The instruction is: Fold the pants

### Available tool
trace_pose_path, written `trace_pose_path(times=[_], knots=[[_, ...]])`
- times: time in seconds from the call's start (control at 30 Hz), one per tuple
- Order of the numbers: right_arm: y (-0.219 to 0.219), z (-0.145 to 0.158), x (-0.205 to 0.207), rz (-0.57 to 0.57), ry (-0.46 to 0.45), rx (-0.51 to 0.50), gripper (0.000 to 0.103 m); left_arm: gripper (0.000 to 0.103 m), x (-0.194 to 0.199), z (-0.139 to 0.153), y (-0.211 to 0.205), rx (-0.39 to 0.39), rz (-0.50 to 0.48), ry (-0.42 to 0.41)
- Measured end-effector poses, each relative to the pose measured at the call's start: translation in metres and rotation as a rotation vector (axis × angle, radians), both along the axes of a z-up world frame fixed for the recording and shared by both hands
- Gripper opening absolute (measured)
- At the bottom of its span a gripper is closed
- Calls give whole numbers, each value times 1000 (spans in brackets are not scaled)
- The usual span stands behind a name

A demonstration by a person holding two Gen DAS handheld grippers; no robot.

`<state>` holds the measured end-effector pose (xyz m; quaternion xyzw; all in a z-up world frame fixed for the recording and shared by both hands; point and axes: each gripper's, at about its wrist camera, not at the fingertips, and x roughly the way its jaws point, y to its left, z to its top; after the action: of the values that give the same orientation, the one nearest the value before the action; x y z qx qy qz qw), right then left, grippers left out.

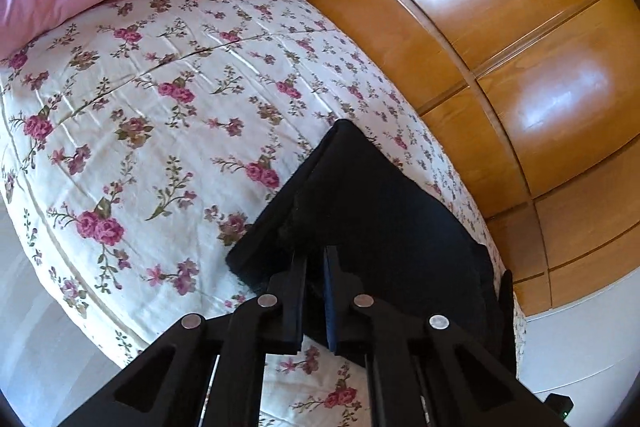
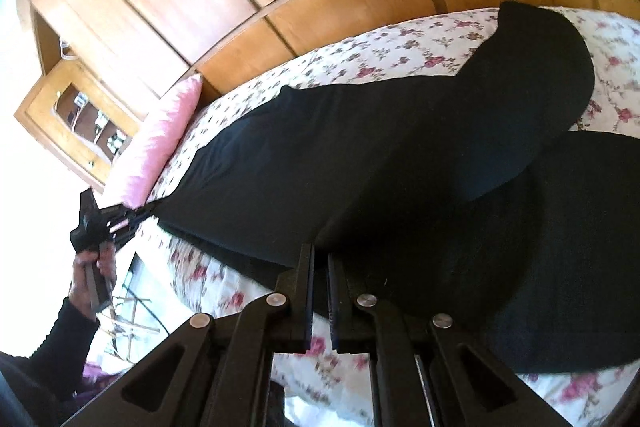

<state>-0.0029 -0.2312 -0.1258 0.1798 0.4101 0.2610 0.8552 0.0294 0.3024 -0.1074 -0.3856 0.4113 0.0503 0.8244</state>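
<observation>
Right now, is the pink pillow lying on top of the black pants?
No, the pink pillow sits at the head of the floral bedspread, clear of the black pants.

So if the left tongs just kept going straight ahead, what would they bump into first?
Nothing new: the left tongs are already shut on the black pants. More of that cloth lies ahead, then the floral bedspread, and probably the wooden wardrobe beyond, though depth is unclear.

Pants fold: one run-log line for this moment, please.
stage: fold underway | left claw: shut on pants leg end | right claw: shut on pants edge | surface: floral bedspread
</observation>
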Motion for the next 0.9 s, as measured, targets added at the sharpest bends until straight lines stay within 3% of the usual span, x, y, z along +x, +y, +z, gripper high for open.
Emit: trace_pose_path(times=[0.33,0.5,0.53,0.6,0.7,0.8,0.9], knots=[[0,-47,-1,-6,99,-24,5,7,-4,-16,-5,44,-4,45],[2,-41,-1,29,103,-53,6,10,-3,-23,-8,74,1,76],[2,-38,0,40,114,-46,9,10,-3,-22,-8,69,5,80],[-8,-29,-1,52,119,-35,17,20,-6,-15,-5,85,26,91],[-32,-7,2,-1,90,-47,53,24,-14,-2,1,151,97,101],[-64,22,18,-100,38,-58,54,24,-23,15,5,211,155,62],[-87,44,56,-219,18,-108,55,24,-24,31,-7,245,126,5]])
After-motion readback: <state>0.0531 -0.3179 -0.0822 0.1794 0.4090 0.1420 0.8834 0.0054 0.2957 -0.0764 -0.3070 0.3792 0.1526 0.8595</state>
